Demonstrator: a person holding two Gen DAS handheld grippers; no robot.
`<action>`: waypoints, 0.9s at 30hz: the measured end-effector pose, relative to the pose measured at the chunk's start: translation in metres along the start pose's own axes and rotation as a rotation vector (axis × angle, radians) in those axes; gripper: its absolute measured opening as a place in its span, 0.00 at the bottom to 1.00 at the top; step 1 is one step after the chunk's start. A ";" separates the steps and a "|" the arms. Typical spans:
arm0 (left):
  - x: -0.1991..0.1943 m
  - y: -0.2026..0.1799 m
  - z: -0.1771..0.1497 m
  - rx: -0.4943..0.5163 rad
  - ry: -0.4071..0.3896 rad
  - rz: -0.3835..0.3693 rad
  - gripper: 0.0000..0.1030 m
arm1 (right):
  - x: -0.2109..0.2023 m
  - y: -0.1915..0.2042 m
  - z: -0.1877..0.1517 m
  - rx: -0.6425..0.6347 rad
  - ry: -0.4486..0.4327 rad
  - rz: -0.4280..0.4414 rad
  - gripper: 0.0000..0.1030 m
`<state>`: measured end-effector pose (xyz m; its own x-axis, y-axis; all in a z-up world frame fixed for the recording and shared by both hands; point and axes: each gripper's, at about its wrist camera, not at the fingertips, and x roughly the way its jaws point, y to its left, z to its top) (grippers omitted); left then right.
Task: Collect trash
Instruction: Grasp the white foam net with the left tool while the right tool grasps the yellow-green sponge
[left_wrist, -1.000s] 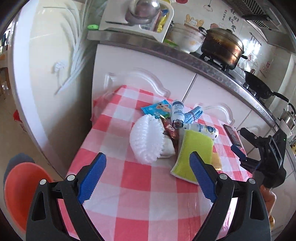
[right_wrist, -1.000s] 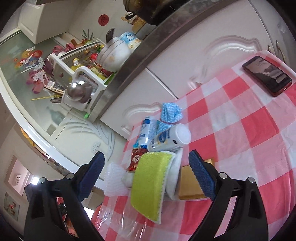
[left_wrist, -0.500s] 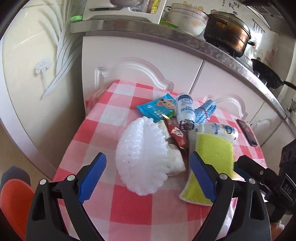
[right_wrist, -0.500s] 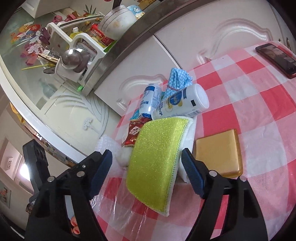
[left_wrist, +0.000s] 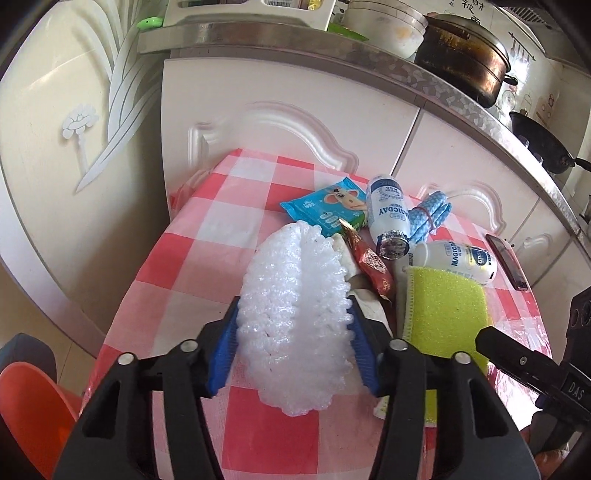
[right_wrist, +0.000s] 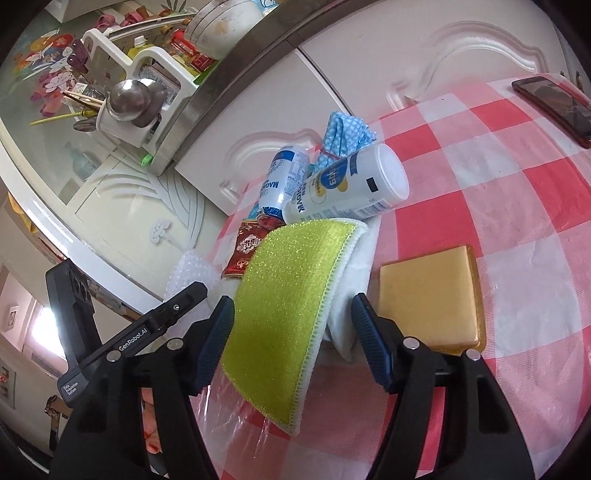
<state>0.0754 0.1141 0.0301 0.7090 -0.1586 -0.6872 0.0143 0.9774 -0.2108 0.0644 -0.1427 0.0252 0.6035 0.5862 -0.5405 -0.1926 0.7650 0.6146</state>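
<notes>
Now both tools are closing after standing wide a second ago: the left tool (left_wrist: 293, 347) pinches the white foam net (left_wrist: 295, 314), while the right tool (right_wrist: 293, 341) narrows around the green sponge (right_wrist: 284, 306). Two pieces of trash look nearly ready to lift off the table (left_wrist: 207, 236).

Right gripper (right_wrist: 293, 338) closing jaws around yellow-green sponge (right_wrist: 286, 314) on checkered surface (right_wrist: 517, 206), gold packet (right_wrist: 430, 297) beside.

Table under red-and-white checked cloth (left_wrist: 207, 243); white foam net (left_wrist: 295, 325) between the left jaws; green sponge (right_wrist: 288, 310) between the right jaws; gold pad (right_wrist: 430, 299) just beyond the right jaw; phone (right_wrist: 554, 107) well beyond.
</notes>
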 end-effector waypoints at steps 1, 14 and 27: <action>-0.001 -0.001 -0.001 0.004 -0.002 0.001 0.50 | 0.000 0.001 -0.001 -0.006 0.002 -0.001 0.62; -0.023 -0.013 -0.027 -0.003 0.030 -0.082 0.47 | 0.001 0.006 -0.004 0.023 0.029 0.115 0.45; -0.033 -0.014 -0.031 -0.007 0.010 -0.102 0.44 | 0.002 0.016 -0.007 -0.037 0.017 0.102 0.23</action>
<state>0.0296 0.1010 0.0342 0.6970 -0.2587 -0.6687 0.0811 0.9551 -0.2850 0.0571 -0.1274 0.0298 0.5661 0.6656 -0.4862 -0.2807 0.7103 0.6456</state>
